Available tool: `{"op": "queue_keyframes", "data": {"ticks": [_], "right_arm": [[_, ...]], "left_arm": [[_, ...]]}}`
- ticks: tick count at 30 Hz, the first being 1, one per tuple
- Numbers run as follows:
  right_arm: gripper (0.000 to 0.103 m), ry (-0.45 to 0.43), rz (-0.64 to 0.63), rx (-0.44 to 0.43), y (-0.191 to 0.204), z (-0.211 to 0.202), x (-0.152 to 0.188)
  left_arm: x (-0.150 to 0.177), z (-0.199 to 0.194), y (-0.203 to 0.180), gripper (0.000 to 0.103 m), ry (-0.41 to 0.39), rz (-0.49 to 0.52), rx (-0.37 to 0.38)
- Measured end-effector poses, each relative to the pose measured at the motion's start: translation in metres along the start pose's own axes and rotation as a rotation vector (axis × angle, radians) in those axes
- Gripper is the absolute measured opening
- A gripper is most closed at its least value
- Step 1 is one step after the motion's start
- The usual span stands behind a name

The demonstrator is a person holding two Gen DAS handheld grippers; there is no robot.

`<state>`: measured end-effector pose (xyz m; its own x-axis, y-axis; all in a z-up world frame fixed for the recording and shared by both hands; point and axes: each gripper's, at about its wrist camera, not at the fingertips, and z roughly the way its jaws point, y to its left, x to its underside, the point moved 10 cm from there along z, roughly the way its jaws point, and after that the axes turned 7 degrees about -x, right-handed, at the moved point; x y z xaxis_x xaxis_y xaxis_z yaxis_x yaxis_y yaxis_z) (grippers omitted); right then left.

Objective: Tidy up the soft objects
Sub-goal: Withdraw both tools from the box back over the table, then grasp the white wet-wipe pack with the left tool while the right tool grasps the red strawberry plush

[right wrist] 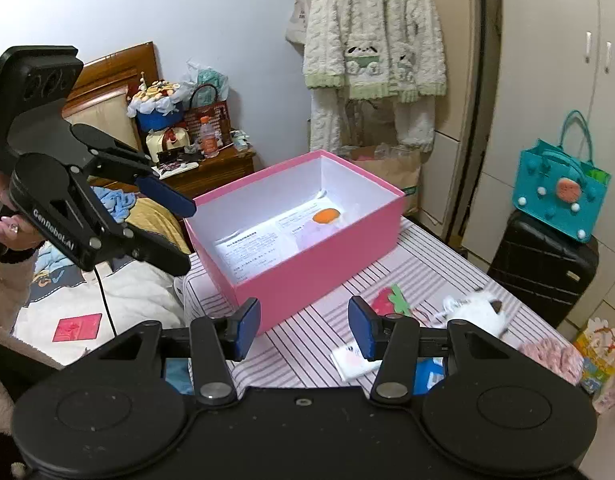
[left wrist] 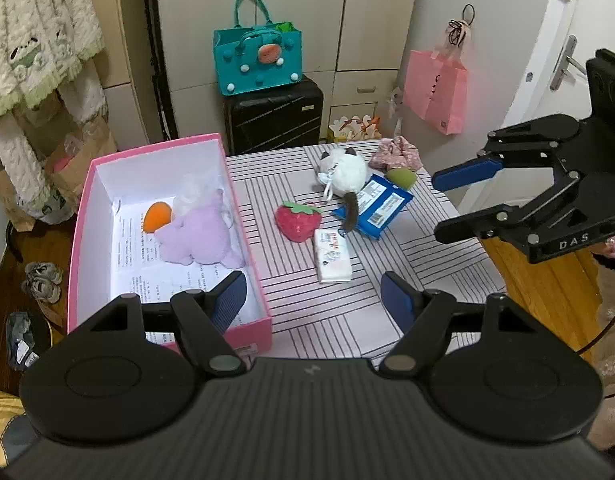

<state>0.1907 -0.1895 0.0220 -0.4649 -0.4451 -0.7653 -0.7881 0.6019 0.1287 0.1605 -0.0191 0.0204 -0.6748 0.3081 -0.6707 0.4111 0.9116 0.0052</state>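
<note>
Two plush toys (left wrist: 203, 236); one box (left wrist: 243, 216); two packets (left wrist: 333, 256).

The left wrist view sits just behind the left claw (left wrist: 313, 300), angled down over the counter's (left wrist: 307, 320) near edge toward the wardrobe and suitcase (left wrist: 273, 114). The right wrist view rides behind the right claw (right wrist: 303, 330), looking down across the counter toward the bed (right wrist: 139, 288). Both take in the pink box (left wrist: 243, 216) (right wrist: 307, 276), the striped counter top, and each other's claw.
</note>
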Motion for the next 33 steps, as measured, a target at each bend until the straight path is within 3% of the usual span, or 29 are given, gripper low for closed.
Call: {"op": "queue_keyframes", "data": {"ticks": [10,20,25,31,33], "right_arm": [[0.057,-0.014,0.024,0.06,-0.008,-0.01,0.039],[0.062,-0.009,0.073,0.073,-0.035,0.003,0.063],[0.063,-0.012,0.089,0.071,-0.057,0.011,0.069],[0.065,-0.043,0.085,0.102,-0.088,0.021,0.079],[0.074,-0.073,0.074,0.116,-0.097,0.023,0.081]], "left_arm": [[0.007,0.014,-0.034,0.073,0.013,0.036,0.07],[0.012,0.07,-0.049,0.073,0.072,0.013,0.119],[0.012,0.099,-0.052,0.071,0.08,0.007,0.112],[0.006,0.123,-0.059,0.071,0.01,0.08,0.045],[0.004,0.132,-0.061,0.071,-0.004,0.09,0.035]]}}
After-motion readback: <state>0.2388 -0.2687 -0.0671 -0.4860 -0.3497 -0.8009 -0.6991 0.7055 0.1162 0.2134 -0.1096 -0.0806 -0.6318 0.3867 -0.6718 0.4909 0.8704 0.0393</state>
